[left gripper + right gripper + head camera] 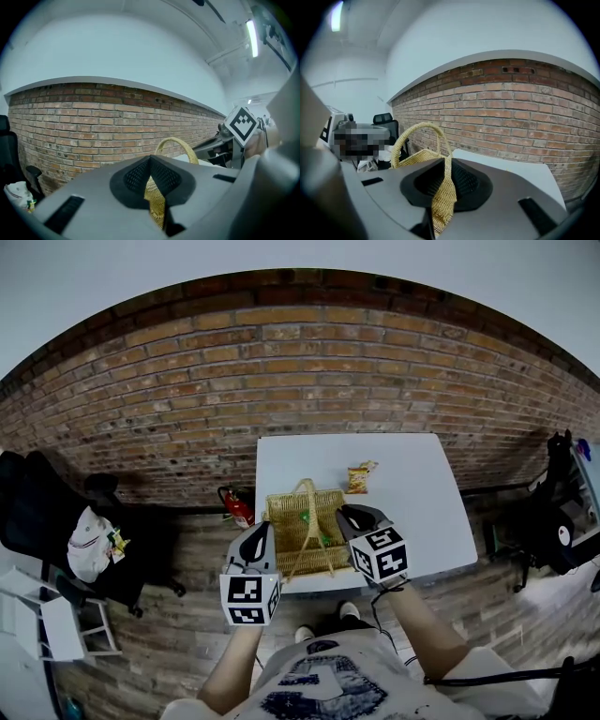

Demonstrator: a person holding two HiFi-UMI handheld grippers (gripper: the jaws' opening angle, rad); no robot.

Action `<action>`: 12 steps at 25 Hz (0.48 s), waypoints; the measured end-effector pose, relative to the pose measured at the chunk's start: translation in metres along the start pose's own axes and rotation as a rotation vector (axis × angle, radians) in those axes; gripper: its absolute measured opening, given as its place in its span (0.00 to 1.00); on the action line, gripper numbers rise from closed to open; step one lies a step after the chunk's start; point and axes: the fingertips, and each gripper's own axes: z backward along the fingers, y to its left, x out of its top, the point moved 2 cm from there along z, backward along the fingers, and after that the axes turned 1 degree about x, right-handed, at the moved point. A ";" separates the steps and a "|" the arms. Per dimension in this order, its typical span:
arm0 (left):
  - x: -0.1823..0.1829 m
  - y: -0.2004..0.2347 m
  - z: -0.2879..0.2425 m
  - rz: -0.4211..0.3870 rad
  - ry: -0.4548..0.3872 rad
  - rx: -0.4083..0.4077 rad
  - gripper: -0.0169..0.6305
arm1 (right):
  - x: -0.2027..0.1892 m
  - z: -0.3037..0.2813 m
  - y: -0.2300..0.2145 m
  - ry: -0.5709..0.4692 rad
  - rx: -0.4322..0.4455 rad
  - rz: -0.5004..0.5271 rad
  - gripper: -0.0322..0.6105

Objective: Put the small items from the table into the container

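Note:
A woven wicker basket [286, 535] with an arched handle [307, 512] stands at the near edge of the white table [412, 502]. My left gripper [263, 538] is shut on the basket's left rim, and its weave [155, 202] shows pinched between the jaws in the left gripper view. My right gripper [345, 518] is shut on the right rim, with the weave [443, 201] between its jaws. Something small and green [306, 517] lies inside the basket. A yellow snack packet [360, 477] lies on the table beyond the basket.
A brick wall [281, 371] runs behind the table. A red fire extinguisher [240, 508] stands on the floor left of the table. A black office chair [47, 521] with white items is further left, and black equipment [553, 521] is at the right.

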 end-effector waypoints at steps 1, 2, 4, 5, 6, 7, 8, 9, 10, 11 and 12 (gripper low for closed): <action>0.002 -0.001 0.002 -0.003 -0.004 -0.002 0.10 | 0.002 0.004 0.000 -0.016 -0.009 -0.007 0.14; 0.004 -0.002 0.004 -0.005 -0.007 -0.005 0.10 | 0.004 0.009 0.000 -0.031 -0.016 -0.013 0.13; 0.008 -0.004 0.009 -0.008 -0.016 -0.009 0.10 | 0.007 0.017 0.000 -0.058 -0.026 -0.023 0.13; 0.010 -0.005 0.011 -0.012 -0.021 -0.011 0.10 | 0.008 0.022 0.001 -0.072 -0.030 -0.027 0.12; 0.011 -0.007 0.013 -0.019 -0.027 -0.014 0.10 | 0.009 0.027 0.002 -0.087 -0.034 -0.030 0.12; 0.013 -0.009 0.016 -0.026 -0.032 -0.017 0.10 | 0.010 0.031 0.003 -0.103 -0.038 -0.034 0.11; 0.014 -0.010 0.018 -0.031 -0.036 -0.020 0.10 | 0.012 0.035 0.005 -0.120 -0.042 -0.038 0.11; 0.016 -0.011 0.020 -0.035 -0.041 -0.023 0.10 | 0.013 0.040 0.006 -0.138 -0.047 -0.041 0.11; 0.017 -0.013 0.022 -0.036 -0.046 -0.027 0.10 | 0.014 0.044 0.008 -0.155 -0.052 -0.043 0.10; 0.018 -0.014 0.023 -0.036 -0.051 -0.032 0.10 | 0.016 0.049 0.009 -0.171 -0.058 -0.044 0.10; 0.019 -0.016 0.025 -0.037 -0.056 -0.036 0.10 | 0.017 0.053 0.010 -0.183 -0.066 -0.041 0.09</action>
